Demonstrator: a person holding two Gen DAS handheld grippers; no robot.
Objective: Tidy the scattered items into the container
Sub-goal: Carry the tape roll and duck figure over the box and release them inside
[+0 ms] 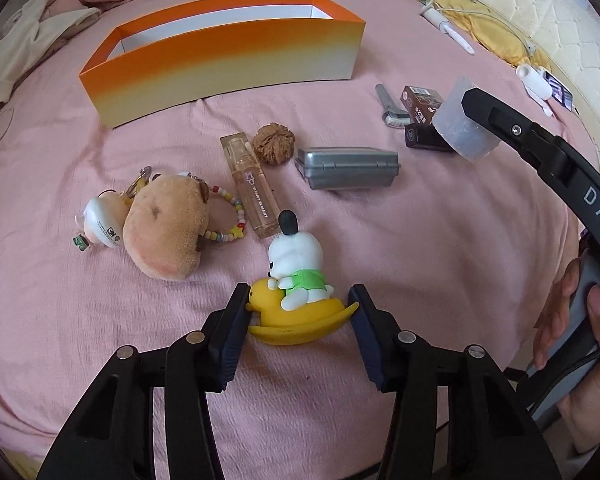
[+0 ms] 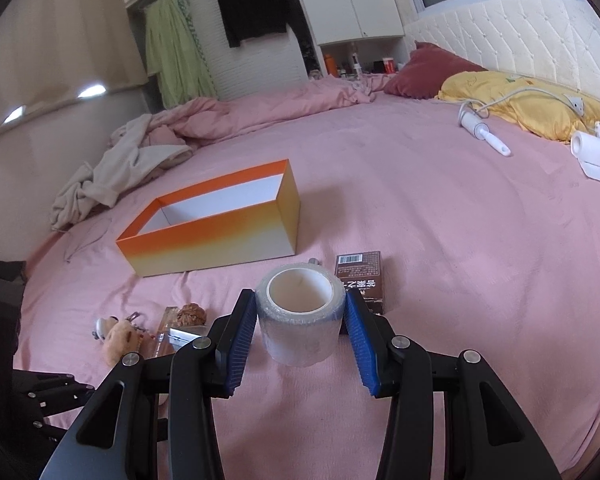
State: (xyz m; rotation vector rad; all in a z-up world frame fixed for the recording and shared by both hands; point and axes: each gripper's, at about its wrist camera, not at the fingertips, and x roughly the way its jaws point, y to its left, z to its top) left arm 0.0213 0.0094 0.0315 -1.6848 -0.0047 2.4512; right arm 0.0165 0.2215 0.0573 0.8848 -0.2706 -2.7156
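Note:
An orange open box (image 1: pixel 228 64) stands on the pink bed; it also shows in the right wrist view (image 2: pixel 216 240). My left gripper (image 1: pixel 298 312) is shut on a white dog figure riding a yellow duck rocker (image 1: pixel 296 300), which rests on the sheet. My right gripper (image 2: pixel 300 320) is shut on a clear tape roll (image 2: pixel 300 316) and holds it above the bed; the roll also shows in the left wrist view (image 1: pixel 462 128). A capybara plush keychain (image 1: pixel 168 228), a clear perfume bottle (image 1: pixel 252 184), a walnut (image 1: pixel 274 144) and a grey metal case (image 1: pixel 348 168) lie between the grippers and the box.
A brown carton (image 2: pixel 364 280), a grey razor (image 1: pixel 388 108) and a small black device (image 1: pixel 424 136) lie right of the box. A lint roller (image 2: pixel 484 132), paper rolls (image 2: pixel 592 152), a yellow pillow (image 2: pixel 520 100) and crumpled bedding (image 2: pixel 140 160) lie further back.

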